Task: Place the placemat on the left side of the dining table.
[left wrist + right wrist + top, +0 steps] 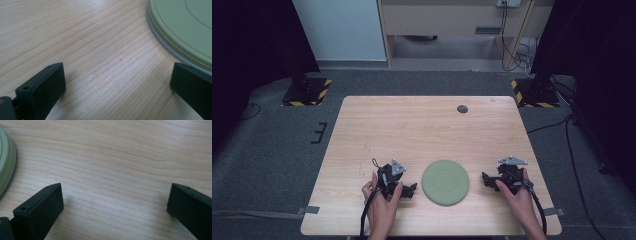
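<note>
A round pale green plate (445,182) lies upside down on the wooden table (422,130), near its front edge. My left gripper (411,189) rests on the table just left of the plate, jaws wide open over bare wood. In the left gripper view (117,75) the plate's rim (160,37) curves past the right jaw. My right gripper (486,179) sits on the table just right of the plate, also open with nothing between its jaws. The right gripper view (115,195) shows the plate's edge (6,165) at far left.
A small dark round spot (462,109) marks the far part of the table. Two stand bases with yellow-black tape (307,92) (532,92) sit on the grey carpet beyond the far corners. Cables trail over the floor at the right.
</note>
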`<state>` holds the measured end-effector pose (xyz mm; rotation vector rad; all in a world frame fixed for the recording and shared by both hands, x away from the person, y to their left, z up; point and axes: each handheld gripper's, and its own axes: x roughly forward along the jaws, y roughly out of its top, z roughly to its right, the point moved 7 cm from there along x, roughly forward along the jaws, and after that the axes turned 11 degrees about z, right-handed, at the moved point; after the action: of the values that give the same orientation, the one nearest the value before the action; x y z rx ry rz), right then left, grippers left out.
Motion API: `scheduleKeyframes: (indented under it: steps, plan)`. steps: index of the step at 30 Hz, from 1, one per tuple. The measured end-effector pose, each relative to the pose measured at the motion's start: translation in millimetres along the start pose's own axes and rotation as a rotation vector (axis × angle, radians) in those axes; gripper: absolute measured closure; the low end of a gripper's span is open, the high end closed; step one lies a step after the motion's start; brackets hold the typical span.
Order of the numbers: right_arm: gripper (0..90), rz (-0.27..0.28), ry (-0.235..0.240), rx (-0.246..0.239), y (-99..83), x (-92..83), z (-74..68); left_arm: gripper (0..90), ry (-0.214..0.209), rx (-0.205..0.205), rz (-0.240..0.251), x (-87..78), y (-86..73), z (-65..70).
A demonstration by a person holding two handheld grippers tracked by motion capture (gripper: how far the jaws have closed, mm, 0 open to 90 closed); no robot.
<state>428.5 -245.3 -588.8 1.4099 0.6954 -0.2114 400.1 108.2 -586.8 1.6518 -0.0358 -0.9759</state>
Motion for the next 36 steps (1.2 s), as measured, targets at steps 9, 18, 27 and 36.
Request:
scheduleKeyframes:
  steps: [9,18,27,36]
  plan:
    - [0.6,-0.002,0.005,0.001,-0.2,-0.3,-0.6,0.0,0.022,-0.020,0.000,1.4,0.9,0.7]
    - [4.4,0.008,0.033,-0.044,0.4,-9.0,-10.6,0.0,0.025,-0.022,0.000,1.5,1.2,1.1]
    - [4.5,0.051,0.159,-0.070,0.6,-26.6,-32.4,3.9,-0.041,0.021,0.115,-8.6,14.4,25.8]
    - [4.8,0.057,0.219,-0.106,1.7,-28.8,-52.7,3.6,-0.090,0.040,0.113,-11.3,12.6,42.9]
